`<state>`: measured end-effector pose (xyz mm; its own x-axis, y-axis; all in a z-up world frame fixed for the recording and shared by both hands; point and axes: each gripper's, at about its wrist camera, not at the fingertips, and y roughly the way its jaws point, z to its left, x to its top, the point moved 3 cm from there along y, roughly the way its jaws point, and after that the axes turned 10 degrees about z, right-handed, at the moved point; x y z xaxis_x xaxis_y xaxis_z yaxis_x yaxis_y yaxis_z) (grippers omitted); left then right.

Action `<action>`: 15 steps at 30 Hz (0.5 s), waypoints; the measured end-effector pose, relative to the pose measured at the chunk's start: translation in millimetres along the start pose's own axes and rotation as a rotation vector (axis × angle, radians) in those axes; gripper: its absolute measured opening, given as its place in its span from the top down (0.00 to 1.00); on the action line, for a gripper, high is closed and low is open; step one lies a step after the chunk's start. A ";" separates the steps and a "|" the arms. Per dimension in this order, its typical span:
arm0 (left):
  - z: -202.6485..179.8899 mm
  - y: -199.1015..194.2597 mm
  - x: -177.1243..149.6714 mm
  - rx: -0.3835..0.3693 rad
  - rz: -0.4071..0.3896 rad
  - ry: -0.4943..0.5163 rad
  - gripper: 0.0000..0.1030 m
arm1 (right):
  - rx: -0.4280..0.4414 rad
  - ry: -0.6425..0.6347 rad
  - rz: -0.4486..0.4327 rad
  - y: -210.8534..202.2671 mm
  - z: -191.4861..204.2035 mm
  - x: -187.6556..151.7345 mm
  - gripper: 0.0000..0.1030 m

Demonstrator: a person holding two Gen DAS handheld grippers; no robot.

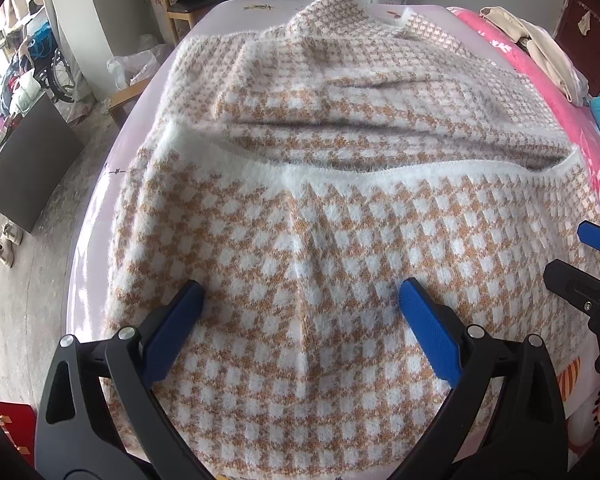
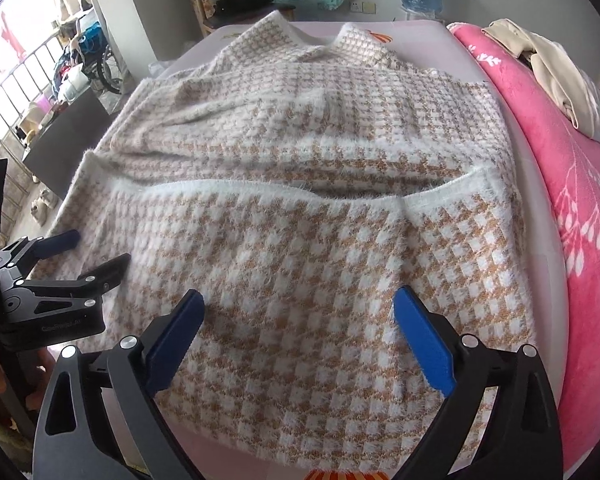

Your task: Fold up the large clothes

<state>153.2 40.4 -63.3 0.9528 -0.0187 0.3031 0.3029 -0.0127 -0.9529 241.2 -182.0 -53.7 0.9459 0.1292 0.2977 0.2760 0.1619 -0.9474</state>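
Observation:
A fuzzy orange-and-white houndstooth sweater (image 1: pixel 340 240) lies spread on a pale pink bed (image 1: pixel 100 208). Its near half is folded over, and a white ribbed hem band (image 1: pixel 380 172) runs across the middle. My left gripper (image 1: pixel 300 292) hovers open over the near fold, its blue pads wide apart and gripping nothing. The right wrist view shows the same sweater (image 2: pixel 300 240) with my right gripper (image 2: pixel 300 298) open above it, nothing pinched. The left gripper (image 2: pixel 96 250) shows at that view's left edge and the right gripper (image 1: pixel 580 260) at the left view's right edge.
A pink floral blanket (image 2: pixel 560 184) with beige clothes (image 2: pixel 552 68) piled on it lies along the bed's right side. A wooden chair (image 1: pixel 196 4) stands beyond the far edge. To the left, a dark board (image 1: pixel 32 168) and shoes (image 1: pixel 8 240) sit on the floor.

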 end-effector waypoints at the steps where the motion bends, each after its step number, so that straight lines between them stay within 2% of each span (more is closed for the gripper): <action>1: 0.3 0.0 0.1 0.000 0.003 -0.001 0.08 | 0.004 0.007 0.002 1.0 -1.3 0.0 0.07; 15: 0.2 0.4 0.0 0.001 0.019 -0.003 0.08 | 0.014 0.042 0.015 9.6 -4.7 0.9 0.06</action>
<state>153.3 40.6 -63.7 0.9584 -0.0160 0.2849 0.2848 -0.0112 -0.9585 245.5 -184.9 -63.1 0.9564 0.0903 0.2778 0.2595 0.1741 -0.9499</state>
